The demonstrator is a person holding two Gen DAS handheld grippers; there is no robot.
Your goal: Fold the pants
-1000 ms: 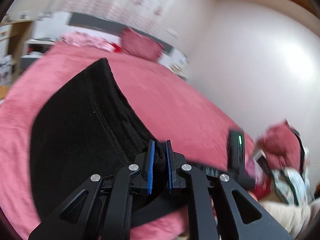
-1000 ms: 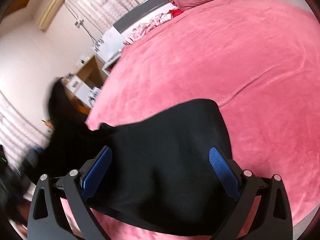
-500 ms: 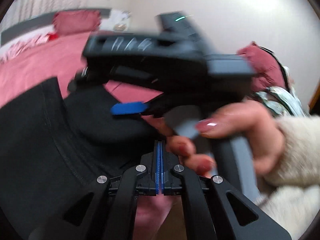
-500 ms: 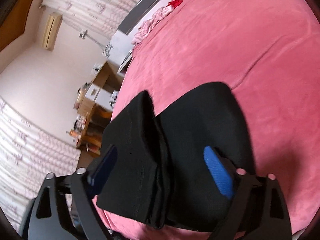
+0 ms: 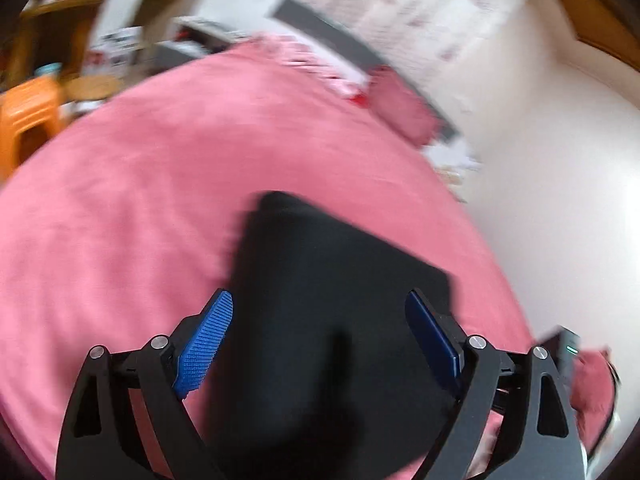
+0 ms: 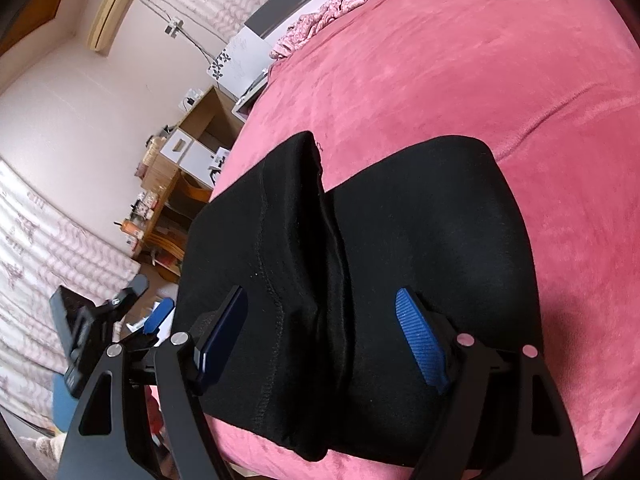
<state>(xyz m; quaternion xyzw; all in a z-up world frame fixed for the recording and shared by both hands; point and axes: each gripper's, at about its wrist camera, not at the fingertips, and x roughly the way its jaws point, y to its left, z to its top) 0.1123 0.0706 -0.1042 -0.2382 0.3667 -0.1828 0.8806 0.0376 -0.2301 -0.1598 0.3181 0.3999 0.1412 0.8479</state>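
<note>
The black pants [image 6: 360,264] lie folded in a compact stack on the pink bed [image 6: 500,80], near its front edge. Both the left gripper [image 5: 320,336] and right gripper [image 6: 320,332] hover spread wide, holding nothing. To finish well, I would press the raised top flap flat and square its edges before withdrawing.

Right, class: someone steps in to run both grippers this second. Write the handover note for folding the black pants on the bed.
Left gripper: open, holding nothing, above the pants. That view is blurred.
Right gripper: open, holding nothing, over the pants.
Pants: lying folded into a compact black bundle near the edge of the pink bed. A seamed layer lies over the left part, with a ridge down the middle.
Done: the pants are folded over and released.
Left: judging by the ridge, probably smooth the top layer or square the edges. Whether another fold is wanted, I cannot tell.
</note>
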